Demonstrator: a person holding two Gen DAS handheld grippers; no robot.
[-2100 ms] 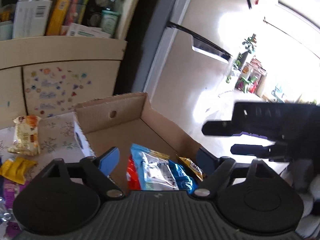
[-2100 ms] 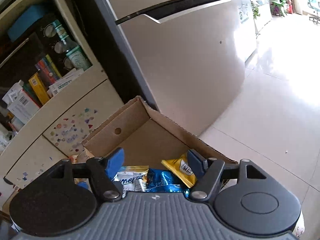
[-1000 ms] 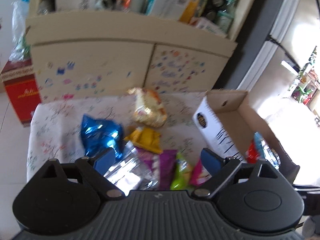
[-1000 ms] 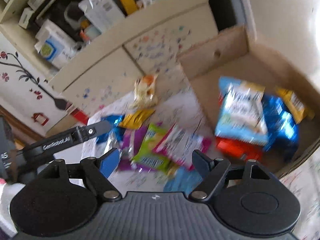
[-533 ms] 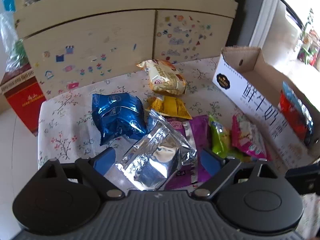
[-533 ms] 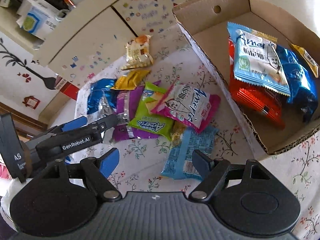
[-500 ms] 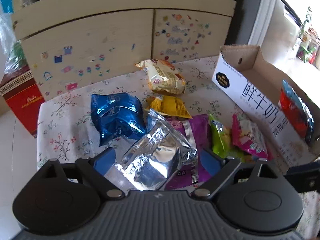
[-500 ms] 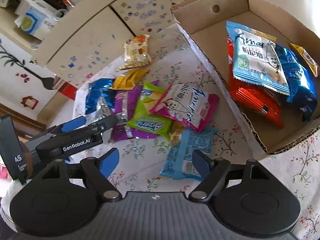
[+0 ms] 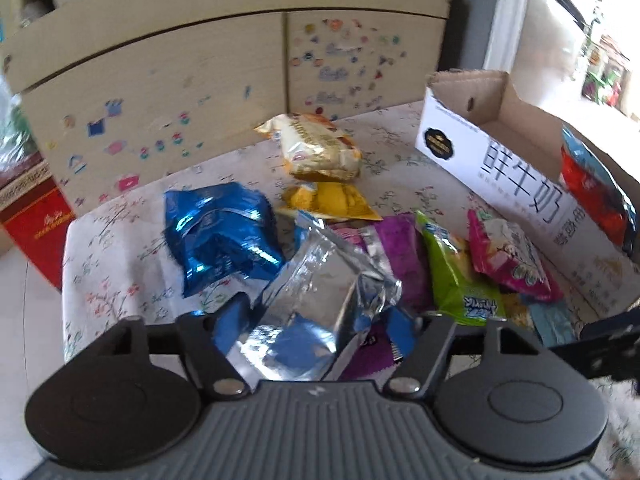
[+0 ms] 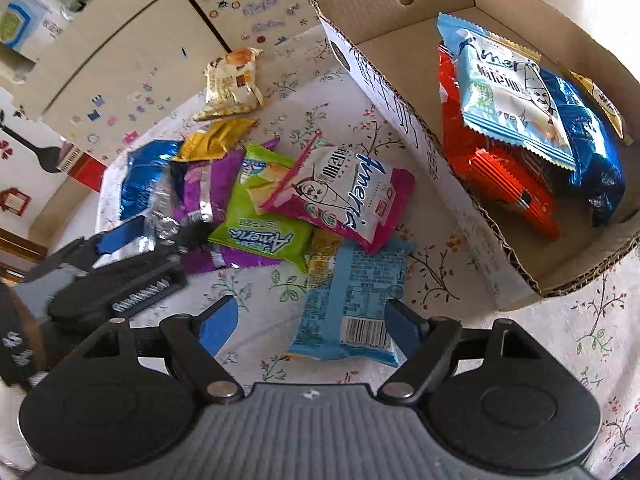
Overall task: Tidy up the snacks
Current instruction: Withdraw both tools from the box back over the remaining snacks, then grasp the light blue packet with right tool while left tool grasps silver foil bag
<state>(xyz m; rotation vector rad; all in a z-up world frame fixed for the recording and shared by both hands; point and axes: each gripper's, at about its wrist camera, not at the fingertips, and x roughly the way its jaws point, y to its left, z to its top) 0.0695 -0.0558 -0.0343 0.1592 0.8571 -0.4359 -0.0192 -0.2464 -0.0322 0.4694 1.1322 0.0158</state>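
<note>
Since half a second ago, left tongs point(image 9: 316, 320) have narrowed around the crinkled silver foil packet point(image 9: 320, 296), seemingly pinching it, at the floral surface's point(image 10: 448, 264) 9 o'clock. Right tongs point(image 10: 308, 322) hang spread above the light-blue barcode packet point(image 10: 352, 300); brown cardboard box point(image 10: 500, 240) at 2 o'clock

Floral tablecloth point(image 10: 592, 320) covers the table. Behind it, beige cabinet doors point(image 9: 160, 92) dotted with colourful stickers, cluttered shelf above. Fridge point(image 9: 516, 28) at right; bright daylight beyond. Red box point(image 9: 28, 208) at left.
</note>
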